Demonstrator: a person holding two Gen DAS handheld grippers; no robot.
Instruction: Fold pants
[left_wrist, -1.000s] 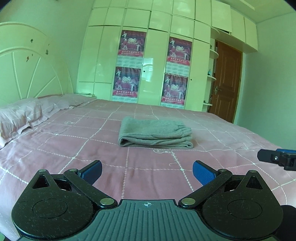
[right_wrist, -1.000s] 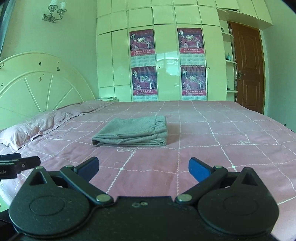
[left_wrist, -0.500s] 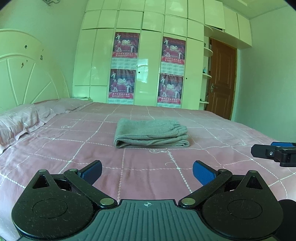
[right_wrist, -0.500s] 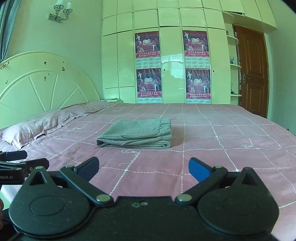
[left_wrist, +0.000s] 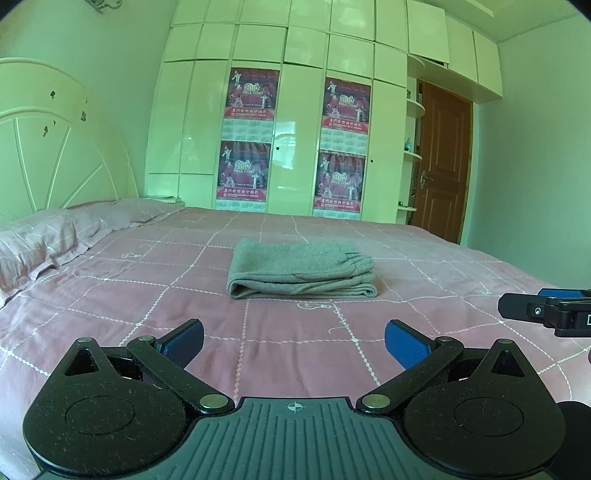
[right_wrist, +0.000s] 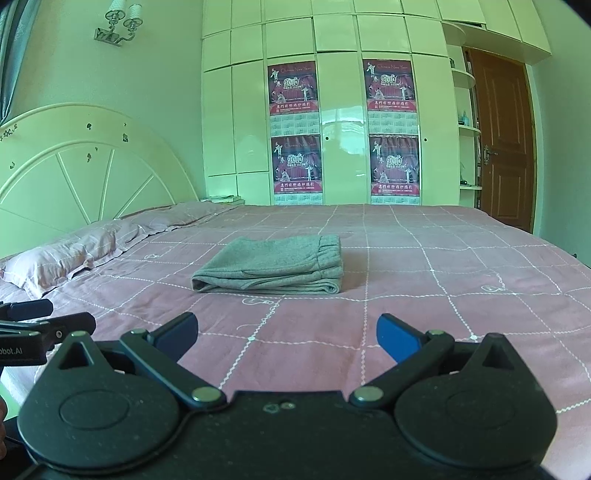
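The grey pants (left_wrist: 301, 269) lie folded in a neat rectangle in the middle of the pink checked bed (left_wrist: 147, 295), waistband to the right. They also show in the right wrist view (right_wrist: 273, 271). My left gripper (left_wrist: 293, 345) is open and empty, well short of the pants near the bed's front edge. My right gripper (right_wrist: 286, 338) is open and empty too, at about the same distance. Each gripper shows at the edge of the other's view, the right one (left_wrist: 546, 308) and the left one (right_wrist: 40, 321).
Pink pillows (right_wrist: 62, 258) lie at the left against a cream headboard (right_wrist: 85, 166). A cream wardrobe (left_wrist: 288, 122) with posters stands beyond the bed. A brown door (right_wrist: 498, 140) is at the far right.
Both grippers have drawn back and tilted up a little, so the pants sit lower and farther off in view. The pants have not moved.
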